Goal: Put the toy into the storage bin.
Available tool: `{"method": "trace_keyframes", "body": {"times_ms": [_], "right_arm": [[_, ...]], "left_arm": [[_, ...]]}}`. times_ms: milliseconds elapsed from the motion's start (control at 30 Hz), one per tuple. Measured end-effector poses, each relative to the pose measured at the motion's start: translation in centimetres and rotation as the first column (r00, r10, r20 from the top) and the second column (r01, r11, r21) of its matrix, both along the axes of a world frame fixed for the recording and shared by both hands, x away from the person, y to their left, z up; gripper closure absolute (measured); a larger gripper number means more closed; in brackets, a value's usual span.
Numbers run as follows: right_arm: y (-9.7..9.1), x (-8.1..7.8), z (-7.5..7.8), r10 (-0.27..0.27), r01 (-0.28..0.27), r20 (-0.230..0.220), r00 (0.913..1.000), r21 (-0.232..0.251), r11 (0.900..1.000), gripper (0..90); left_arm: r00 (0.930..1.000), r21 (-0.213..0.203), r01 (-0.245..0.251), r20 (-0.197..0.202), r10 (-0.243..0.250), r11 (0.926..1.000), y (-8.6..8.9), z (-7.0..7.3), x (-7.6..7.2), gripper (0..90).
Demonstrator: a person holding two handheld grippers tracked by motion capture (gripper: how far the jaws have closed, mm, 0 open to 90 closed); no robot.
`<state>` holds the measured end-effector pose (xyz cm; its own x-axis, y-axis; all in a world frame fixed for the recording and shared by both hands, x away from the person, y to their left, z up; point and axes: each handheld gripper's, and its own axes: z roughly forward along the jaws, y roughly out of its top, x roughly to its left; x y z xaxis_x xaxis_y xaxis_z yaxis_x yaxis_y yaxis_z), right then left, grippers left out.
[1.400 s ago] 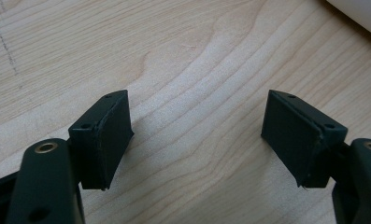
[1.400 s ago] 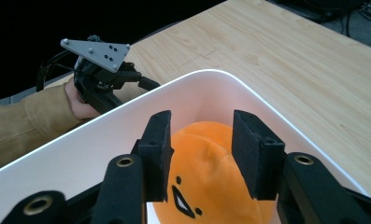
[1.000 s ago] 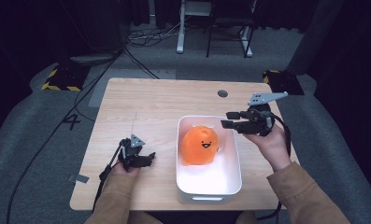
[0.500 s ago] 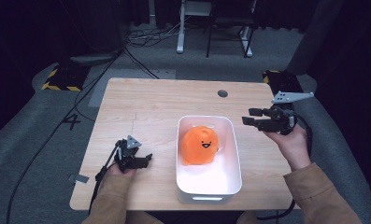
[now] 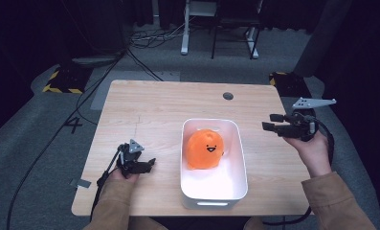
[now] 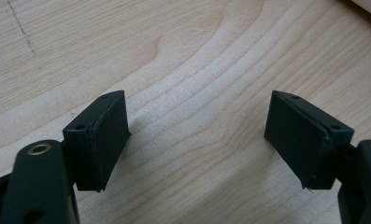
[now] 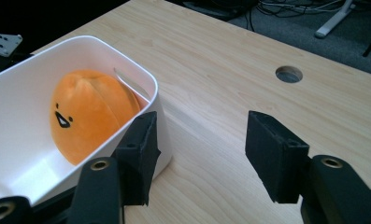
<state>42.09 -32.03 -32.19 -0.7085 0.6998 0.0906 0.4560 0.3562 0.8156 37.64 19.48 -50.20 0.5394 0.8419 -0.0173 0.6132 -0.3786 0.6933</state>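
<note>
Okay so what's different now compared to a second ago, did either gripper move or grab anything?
The right gripper pulled away from the white bin toward the table's right edge, jaws open and empty. Nothing was taken hold of. The left gripper shifted only slightly and stays open low over the wooden table. The orange plush toy lies in the bin as before.

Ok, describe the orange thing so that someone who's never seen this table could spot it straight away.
Start at the light wooden table. Toward its near edge, right of centre, sits a white rectangular tub. Inside lies the orange plush toy, round and soft, with a small black smiling face: the one brightly coloured thing there.
</note>
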Motion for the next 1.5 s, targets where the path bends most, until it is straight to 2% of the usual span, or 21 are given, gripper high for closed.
{"method": "trace_keyframes", "body": {"times_ms": [167, 367, 500, 600, 833, 1033, 1167, 1267, 1367, 1500], "right_arm": [[-1.1, -0.2, -1.1, -0.03, 0.03, -0.024, 0.9993, -0.007, 0.9995, 43.5], [-2.0, -0.6, -3.0, -0.062, 0.06, -0.051, 0.9968, -0.036, 0.9976, 43.4], [-2.4, -0.8, -4.5, -0.08, 0.078, -0.072, 0.9942, -0.03, 0.9965, 43.6], [-2.9, -1.0, -5.8, -0.078, 0.078, -0.09, 0.9929, -0.003, 0.997, 43.8], [-3.6, -1.6, -8.7, -0.114, 0.114, -0.111, 0.9872, -0.004, 0.9935, 44.2], [-3.7, -2.2, -11.2, -0.138, 0.135, -0.113, 0.9839, -0.038, 0.9901, 43.7], [-3.6, -2.6, -12.6, -0.149, 0.143, -0.099, 0.9839, -0.062, 0.9877, 43.8], [-3.5, -2.9, -13.6, -0.143, 0.135, -0.089, 0.9857, -0.086, 0.9871, 43.9], [-3.2, -3.2, -14.5, -0.133, 0.123, -0.099, 0.9862, -0.093, 0.988, 43.9], [-3.0, -3.5, -15.6, -0.115, 0.102, -0.098, 0.9886, -0.13, 0.9863, 43.9]], "left_arm": [[0.9999, -0.003, 0.005, -0.015, -0.005, 1.0, 0.0, 0.1, 0.0, 21.7], [1.0, -0.004, 0.0, -0.01, 0.0, 1.0, -0.1, 0.0, 0.1, 21.3], [1.0, -0.003, 0.0, -0.009, 0.0, 1.0, -0.1, 0.0, 0.1, 21.3], [0.9999, -0.003, 0.0, -0.011, 0.0, 1.0, -0.1, 0.0, 0.1, 21.3], [0.9999, -0.003, -0.001, -0.011, 0.0, 1.0, -0.1, 0.0, 0.1, 21.3], [0.9999, -0.004, -0.001, -0.011, 0.001, 1.0, -0.1, 0.0, 0.1, 21.3], [0.9999, -0.003, 0.0, -0.011, 0.0, 1.0, -0.1, 0.0, 0.1, 21.3], [1.0, -0.003, 0.0, -0.01, 0.0, 1.0, -0.1, 0.0, 0.1, 21.3], [1.0, -0.002, -0.003, -0.008, 0.003, 1.0, -0.2, 0.0, 0.1, 21.3], [1.0, -0.003, -0.004, -0.009, 0.004, 1.0, -0.2, 0.0, 0.0, 21.3]]}}
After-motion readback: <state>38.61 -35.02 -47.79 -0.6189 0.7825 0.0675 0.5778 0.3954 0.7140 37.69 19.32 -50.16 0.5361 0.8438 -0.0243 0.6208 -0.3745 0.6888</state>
